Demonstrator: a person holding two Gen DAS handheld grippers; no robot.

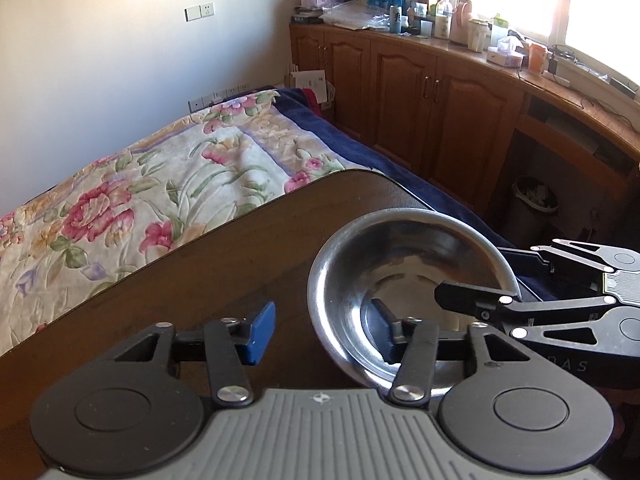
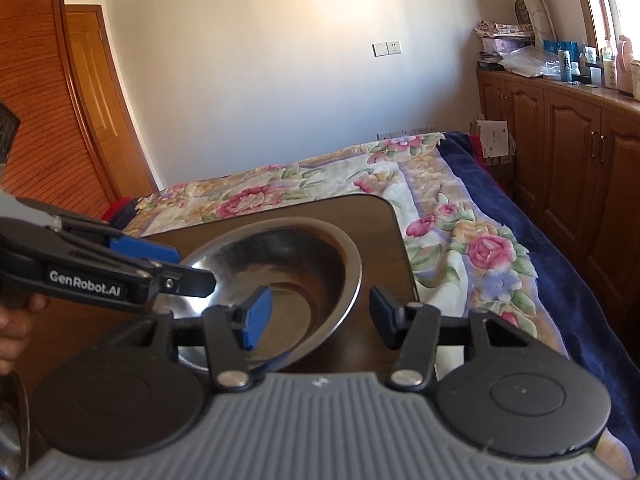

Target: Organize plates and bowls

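A round, shiny stainless-steel bowl (image 1: 408,292) is seen resting near the far right corner of the dark brown wooden table (image 1: 224,256). Its rim is straddled by both spread-fingered grippers: the left gripper (image 1: 324,330) over the left side, the right gripper (image 2: 320,316) over the right.

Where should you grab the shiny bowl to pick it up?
By its thin rim. The bowl is wide and smooth, so the jaws cannot span it. Come from the near side, one finger inside, one outside, as the right gripper sits now.
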